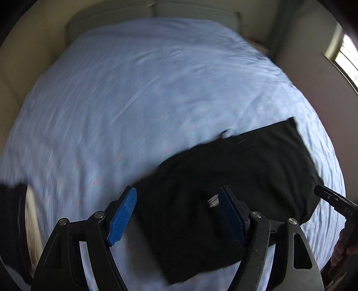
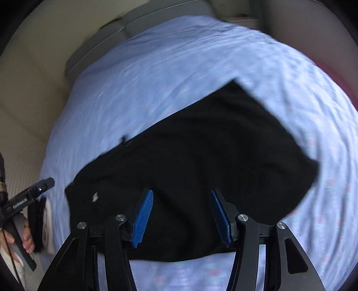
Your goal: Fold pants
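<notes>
Left wrist – folded pants (image 1: 223, 174), bed (image 1: 134, 89)

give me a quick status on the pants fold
Left gripper open, right gripper open, both empty above the cloth. Black pants lying folded on the blue bedsheet. Nothing in the way.

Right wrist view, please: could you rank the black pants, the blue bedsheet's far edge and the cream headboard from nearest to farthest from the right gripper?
1. Black pants, directly under the open right gripper.
2. Blue bedsheet's far edge, beyond the pants.
3. Cream headboard, behind that edge.
</notes>
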A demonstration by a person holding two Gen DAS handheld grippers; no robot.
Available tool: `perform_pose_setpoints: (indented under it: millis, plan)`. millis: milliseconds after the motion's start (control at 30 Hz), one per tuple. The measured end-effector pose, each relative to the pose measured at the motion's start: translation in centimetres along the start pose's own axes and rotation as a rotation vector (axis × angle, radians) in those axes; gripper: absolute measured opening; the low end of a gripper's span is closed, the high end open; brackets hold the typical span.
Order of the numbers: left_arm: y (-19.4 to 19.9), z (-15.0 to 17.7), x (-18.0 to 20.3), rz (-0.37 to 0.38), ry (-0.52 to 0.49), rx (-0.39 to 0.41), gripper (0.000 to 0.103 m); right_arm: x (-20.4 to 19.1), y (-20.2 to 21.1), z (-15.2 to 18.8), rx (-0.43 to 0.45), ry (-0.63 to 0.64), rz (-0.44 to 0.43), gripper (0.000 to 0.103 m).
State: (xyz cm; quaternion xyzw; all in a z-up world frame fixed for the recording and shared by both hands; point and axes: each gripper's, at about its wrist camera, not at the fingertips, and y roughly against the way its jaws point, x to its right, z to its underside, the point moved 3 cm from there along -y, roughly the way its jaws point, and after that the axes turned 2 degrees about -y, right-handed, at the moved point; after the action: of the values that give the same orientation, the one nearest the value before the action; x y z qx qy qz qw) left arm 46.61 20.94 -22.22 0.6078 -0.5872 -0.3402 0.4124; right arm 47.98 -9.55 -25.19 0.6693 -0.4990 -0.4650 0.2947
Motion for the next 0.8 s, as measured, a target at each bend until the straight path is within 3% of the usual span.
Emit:
perform_pose_setpoints:
  millis: [133, 333, 533, 667, 733, 800]
  plan:
    - [-1.4, 3.5, -4.7, 0.075, 0.135, -0.021, 0.075, -4.1, -2.3, 2.1, -0.072, 0.059, -0.039, 0.054]
    - [-6.2, 6.0, -7.2, 0.237, 0.323, -0.093, 0.074, -7.3, -4.6, 3.9, -0.13, 0.12, -0.012, 0.054]
    - [-6.8, 2.5, -7.7, 0.246, 0.265, 0.042, 0.074, -8.9, -5.2, 4.8, -0.151, 0.145, 0.019, 0.054]
    - [-9.3, 0.2, -6.0, 0.293, 0.189, 0.002, 0.071, -9.4, -5.4, 5.4, -0.157, 0.132, 0.021, 0.054]
    - [-10.2, 0.1, -4.8, 0.321, 0.147, -0.033, 0.053, -9.7, -5.4, 5.7, -0.165, 0.132, 0.018, 0.054]
    - [-10.0, 0.4, -4.9, 0.287, 0.147, -0.022, 0.045, -9.9, -5.4, 5.9, -0.169, 0.142, 0.024, 0.054]
